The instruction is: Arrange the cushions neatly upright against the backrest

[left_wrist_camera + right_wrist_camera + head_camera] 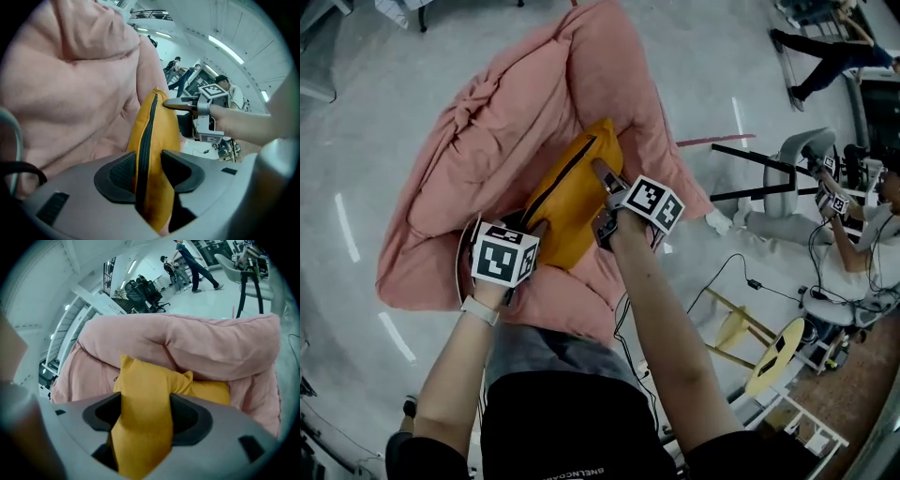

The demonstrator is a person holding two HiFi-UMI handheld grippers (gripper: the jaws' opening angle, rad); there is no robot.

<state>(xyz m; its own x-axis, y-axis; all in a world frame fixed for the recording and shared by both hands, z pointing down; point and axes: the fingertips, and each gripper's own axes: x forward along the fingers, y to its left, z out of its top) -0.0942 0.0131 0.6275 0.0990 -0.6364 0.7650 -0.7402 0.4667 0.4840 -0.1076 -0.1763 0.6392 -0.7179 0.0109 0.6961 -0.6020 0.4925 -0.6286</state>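
A spacious lab hall: bare concrete floor (356, 112) surrounds the pink floor sofa (487, 159); right of it lie cables (731, 272), a yellow stool (773, 356) and a seated worker (872, 234).

The left forearm (455, 366) and right forearm (661, 319) extend forward, side by side. The left gripper (149, 171) and right gripper (143, 413) angle downward. The jaws of each are clamped on the yellow cushion (572, 202).

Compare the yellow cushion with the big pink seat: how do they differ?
The yellow cushion is small and slim; the pink seat is far bigger and puffy. The cushion stands on edge, dark zipper on top; the seat lies spread on the floor. Both the left gripper and the right gripper clamp the cushion; neither grips the seat. Both are soft fabric.
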